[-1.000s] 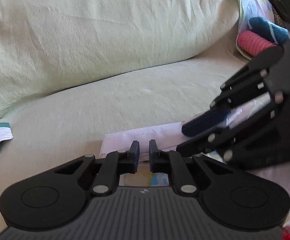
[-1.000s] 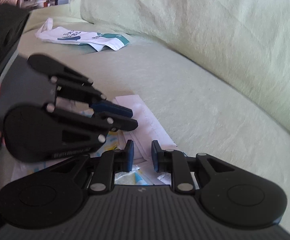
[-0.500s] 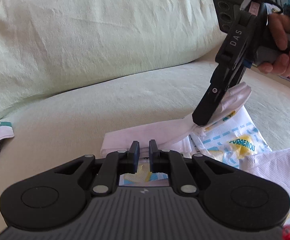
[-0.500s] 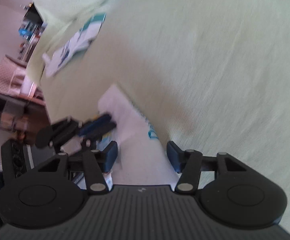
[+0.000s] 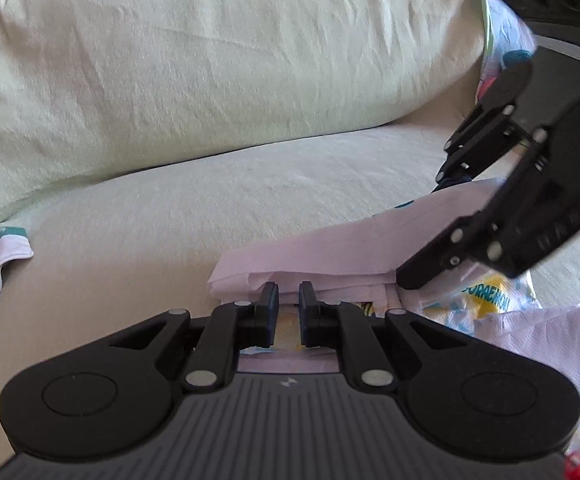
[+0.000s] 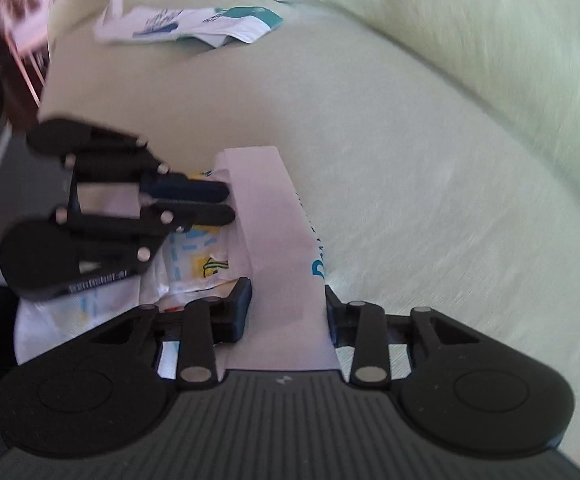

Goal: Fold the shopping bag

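Shopping bag [image 5: 486, 304] reads "DORAEMON", seemingly; blue lettering [image 6: 317, 270] illegible.

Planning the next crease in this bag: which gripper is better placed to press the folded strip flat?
Right. The right gripper straddles the folded strip with open jaws, while the left gripper looks busy pinning the shopping bag's end.

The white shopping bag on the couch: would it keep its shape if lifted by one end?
Probably not. The shopping bag looks thin and floppy, its printed part crumpled beside the folded strip. It seems light, barely denting the couch seat. The fold may spring open unless pressed.
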